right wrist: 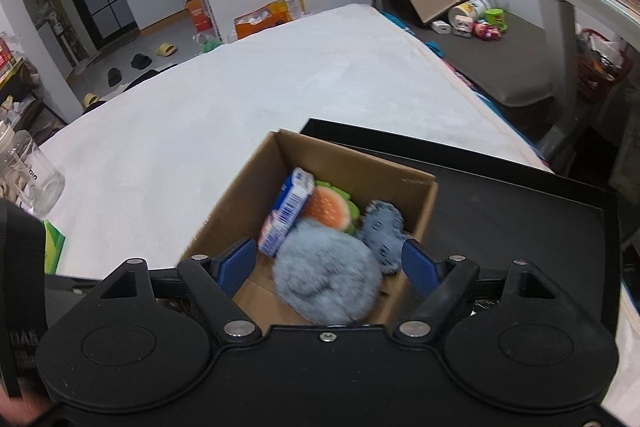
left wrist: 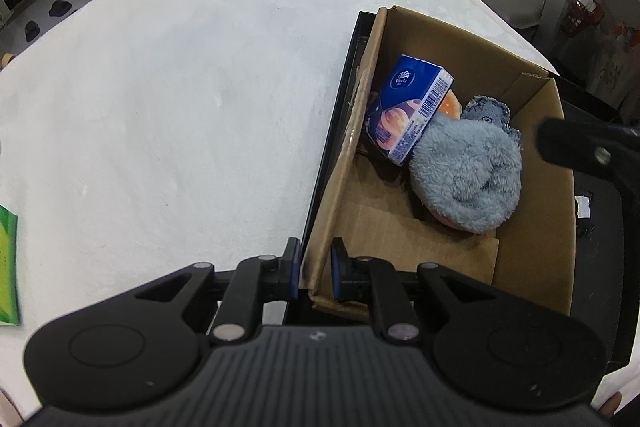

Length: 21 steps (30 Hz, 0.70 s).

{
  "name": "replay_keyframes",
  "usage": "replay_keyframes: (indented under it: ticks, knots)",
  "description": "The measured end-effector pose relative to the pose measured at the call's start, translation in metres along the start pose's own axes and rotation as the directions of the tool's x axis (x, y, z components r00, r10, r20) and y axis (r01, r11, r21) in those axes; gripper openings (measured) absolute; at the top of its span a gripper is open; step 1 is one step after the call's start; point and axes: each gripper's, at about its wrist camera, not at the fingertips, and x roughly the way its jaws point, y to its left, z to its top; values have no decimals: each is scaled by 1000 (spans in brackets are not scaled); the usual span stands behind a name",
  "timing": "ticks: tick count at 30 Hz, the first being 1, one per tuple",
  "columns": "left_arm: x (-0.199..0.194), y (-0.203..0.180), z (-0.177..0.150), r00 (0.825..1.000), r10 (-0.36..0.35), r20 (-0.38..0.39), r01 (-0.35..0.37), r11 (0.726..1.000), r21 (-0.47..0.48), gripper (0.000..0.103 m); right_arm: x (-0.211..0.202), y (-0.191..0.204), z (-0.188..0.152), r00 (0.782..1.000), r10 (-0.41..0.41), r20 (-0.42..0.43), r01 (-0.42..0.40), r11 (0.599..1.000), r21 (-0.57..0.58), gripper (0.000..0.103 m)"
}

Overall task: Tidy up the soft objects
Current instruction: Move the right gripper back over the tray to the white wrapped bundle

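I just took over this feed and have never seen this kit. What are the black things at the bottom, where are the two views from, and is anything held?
Each black shape is a hand-held gripper carried by a person, with a camera looking along its fingers. One view is from the left hand-held gripper, whose jaws are shut on the near wall of the box. The other is from the right hand-held gripper, open above the box and holding nothing. In the box lie a tissue pack, a blue plush, a burger toy and a denim piece. The box sits on a black tray on a white surface.
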Motion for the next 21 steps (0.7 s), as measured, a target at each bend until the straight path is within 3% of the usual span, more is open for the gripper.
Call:
replay_keyframes:
  ticks: [14,21]
  knots:
    - [-1,-11,4,998,54,-26,-53,998,39,25,-23,-37,-36,997,-60,47,56,996,75,81]
    - [-3,-16,3,995,91,-32,-89,994,56,46,-23,-52,-54,993,-90,73,80,988,134,84]
